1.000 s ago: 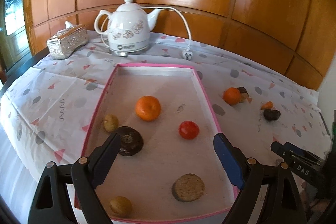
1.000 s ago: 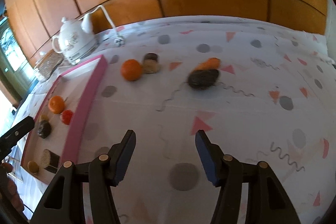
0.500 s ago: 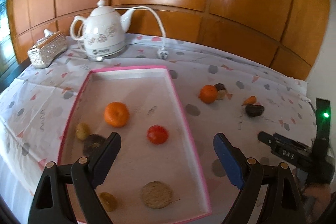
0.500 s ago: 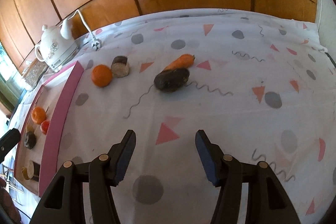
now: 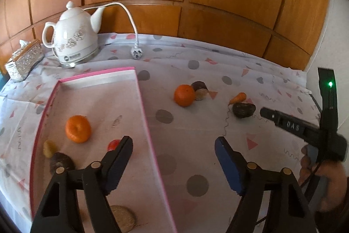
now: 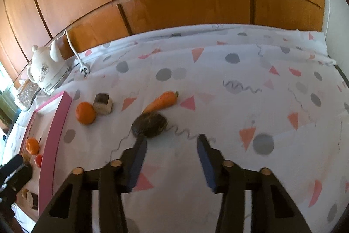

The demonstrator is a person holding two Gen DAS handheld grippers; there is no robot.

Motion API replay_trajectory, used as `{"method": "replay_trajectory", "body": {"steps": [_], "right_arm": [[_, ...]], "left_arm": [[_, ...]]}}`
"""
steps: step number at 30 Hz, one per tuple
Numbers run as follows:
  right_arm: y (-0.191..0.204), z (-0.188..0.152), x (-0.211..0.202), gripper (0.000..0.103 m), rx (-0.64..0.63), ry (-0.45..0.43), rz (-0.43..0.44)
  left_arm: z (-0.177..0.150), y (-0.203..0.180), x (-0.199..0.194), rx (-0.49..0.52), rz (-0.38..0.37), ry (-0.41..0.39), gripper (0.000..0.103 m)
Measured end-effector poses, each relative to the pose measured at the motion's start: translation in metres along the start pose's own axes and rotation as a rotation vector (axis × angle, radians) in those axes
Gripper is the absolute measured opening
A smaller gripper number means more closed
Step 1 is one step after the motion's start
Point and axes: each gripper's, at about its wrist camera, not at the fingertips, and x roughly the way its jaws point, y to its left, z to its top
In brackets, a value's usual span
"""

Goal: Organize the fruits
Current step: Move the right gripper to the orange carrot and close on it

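**Right gripper closing in on dark fruit**

Wood-panelled wall behind; patterned tablecloth (image 6: 218,84) over table. Far left: white kettle (image 5: 74,40). Pink-rimmed tray (image 5: 142,110) holds orange, red fruit, others. Left gripper (image 5: 173,153) hovers over tray's right rim, fingers wide, empty. Right of tray: orange (image 6: 85,113), carrot (image 6: 162,100). Dark fruit (image 6: 150,125): oval, rough, matte, blurred; on cloth just beyond right gripper (image 6: 171,151), whose fingers are wide, empty. Judgement: shift slightly left to centre the fruit, straddle, close gently; it may roll.

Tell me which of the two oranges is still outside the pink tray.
The orange on the tablecloth, touching a small brown-and-tan piece, is outside. The other orange lies inside the pink tray, near a red fruit.
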Motion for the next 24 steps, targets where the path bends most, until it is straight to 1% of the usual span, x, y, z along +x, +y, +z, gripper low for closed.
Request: {"method": "replay_trajectory", "body": {"steps": [2, 4, 8, 9, 10, 13, 14, 15, 16, 19, 21, 24], "right_arm": [[-0.001, 0.006, 0.002, 0.041, -0.009, -0.005, -0.005], [-0.003, 0.011, 0.006, 0.037, -0.016, -0.005, -0.009], [-0.011, 0.016, 0.014, 0.037, 0.007, -0.007, -0.039], [-0.015, 0.017, 0.017, 0.037, 0.024, -0.002, -0.034], [-0.017, 0.018, 0.022, 0.034, 0.034, 0.013, -0.023], [-0.017, 0.021, 0.036, 0.033, 0.010, 0.045, -0.035], [-0.016, 0.022, 0.042, 0.033, 0.008, 0.063, -0.023], [-0.015, 0.023, 0.047, 0.028, 0.004, 0.082, 0.013], [-0.011, 0.023, 0.049, 0.025, -0.008, 0.100, 0.062], [0.001, 0.020, 0.043, 0.025, -0.069, 0.106, 0.174], [0.004, 0.017, 0.040, 0.025, -0.092, 0.108, 0.184], [-0.003, 0.017, 0.042, 0.025, -0.077, 0.103, 0.158]], "left_arm": [[0.002, -0.005, 0.005, 0.004, -0.010, 0.008, 0.074], [0.005, -0.011, 0.012, 0.014, -0.022, 0.019, 0.071], [0.010, -0.022, 0.025, 0.014, -0.044, 0.043, 0.070], [0.011, -0.024, 0.029, 0.012, -0.051, 0.050, 0.069], [0.013, -0.027, 0.032, 0.011, -0.055, 0.057, 0.069], [0.016, -0.035, 0.042, 0.011, -0.064, 0.071, 0.069], [0.017, -0.036, 0.045, 0.007, -0.062, 0.075, 0.070], [0.018, -0.037, 0.047, 0.003, -0.063, 0.079, 0.070], [0.019, -0.038, 0.049, 0.000, -0.068, 0.080, 0.070], [0.022, -0.039, 0.054, -0.004, -0.075, 0.085, 0.070], [0.025, -0.041, 0.059, -0.007, -0.083, 0.093, 0.070], [0.028, -0.045, 0.064, -0.002, -0.087, 0.098, 0.070]]}}
